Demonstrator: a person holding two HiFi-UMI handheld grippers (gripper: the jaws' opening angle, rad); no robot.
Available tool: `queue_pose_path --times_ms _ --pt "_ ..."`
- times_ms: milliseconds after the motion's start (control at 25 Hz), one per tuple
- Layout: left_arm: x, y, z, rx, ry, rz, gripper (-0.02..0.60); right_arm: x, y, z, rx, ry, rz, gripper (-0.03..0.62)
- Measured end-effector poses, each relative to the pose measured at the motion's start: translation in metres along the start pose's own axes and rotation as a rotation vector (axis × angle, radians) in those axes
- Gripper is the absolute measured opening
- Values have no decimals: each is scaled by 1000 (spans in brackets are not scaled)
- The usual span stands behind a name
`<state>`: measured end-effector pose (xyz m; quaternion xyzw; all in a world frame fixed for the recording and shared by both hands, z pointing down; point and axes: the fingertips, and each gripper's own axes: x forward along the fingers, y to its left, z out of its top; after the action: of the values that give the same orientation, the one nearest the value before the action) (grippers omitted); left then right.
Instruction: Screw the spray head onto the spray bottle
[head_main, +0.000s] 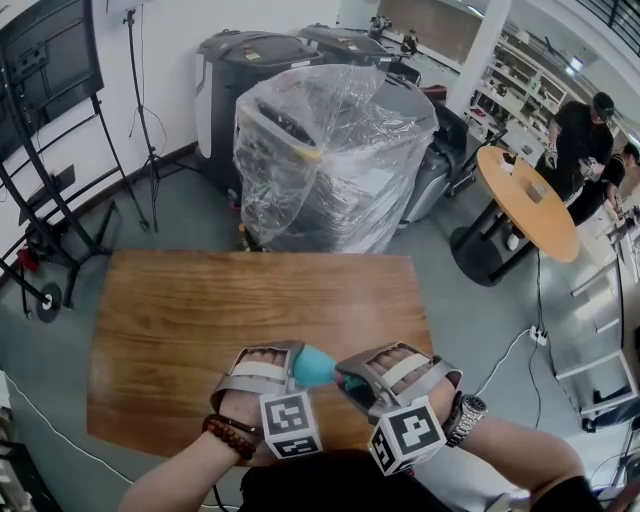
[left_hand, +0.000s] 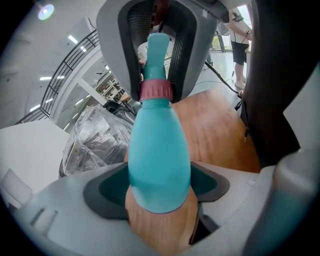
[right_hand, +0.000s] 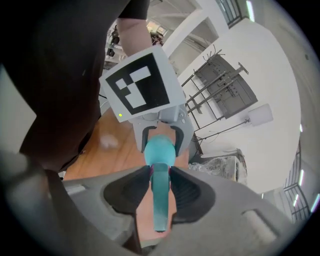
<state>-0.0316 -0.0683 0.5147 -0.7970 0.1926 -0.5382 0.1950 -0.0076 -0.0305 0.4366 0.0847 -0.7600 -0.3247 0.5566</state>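
Note:
A teal spray bottle (head_main: 314, 367) hangs level over the near edge of the wooden table (head_main: 200, 310), held between my two grippers. My left gripper (head_main: 292, 362) is shut on the bottle's wide body (left_hand: 159, 160). A pink collar (left_hand: 156, 91) rings the neck, and the teal spray head (left_hand: 158, 47) runs on into the right gripper's jaws. My right gripper (head_main: 350, 380) is shut on the spray head (right_hand: 160, 200), its pads pressing both sides just behind the collar. In the right gripper view the bottle's body (right_hand: 159, 150) shows beyond, inside the left gripper (right_hand: 159, 131).
Behind the table stands a plastic-wrapped machine (head_main: 330, 150) with dark bins (head_main: 250, 60) beyond it. A round wooden table (head_main: 525, 200) and people (head_main: 580, 130) are at the back right. A screen on a wheeled stand (head_main: 50, 60) is at the left.

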Motion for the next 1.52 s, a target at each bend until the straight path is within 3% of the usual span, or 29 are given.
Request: queue_pose_path --times_ms 160,280,480,760,840,920,1040,1160,1240,1400,1520 --pt "-2 2 2 10 -2 25 391 0 1 -2 -18 26 1 121" --pt "0 4 2 43 20 59 383 3 2 -3 139 28 69 121" --pt "-1 8 2 27 -1 106 376 6 -6 -7 706 -74 244 121" --pt "-2 17 -4 20 34 172 374 13 -20 -23 1595 -277 386 123" --pt "-2 18 -4 28 43 187 374 16 -20 -25 1788 -346 428 123" --pt "-3 19 -2 35 37 198 374 17 -19 -26 1901 -396 481 124" --pt "1 16 -2 17 24 177 376 16 -22 -24 1960 -453 540 132" --pt "4 9 1 -42 -9 124 376 14 -23 -24 1918 -469 519 138" --pt "5 4 5 -84 -47 93 377 12 -25 -22 1871 -477 504 174" --pt "5 3 6 -118 -78 70 377 6 -32 -23 1708 -479 437 248" --pt "7 3 3 -121 -79 63 377 -6 -37 -25 1480 -463 327 269"
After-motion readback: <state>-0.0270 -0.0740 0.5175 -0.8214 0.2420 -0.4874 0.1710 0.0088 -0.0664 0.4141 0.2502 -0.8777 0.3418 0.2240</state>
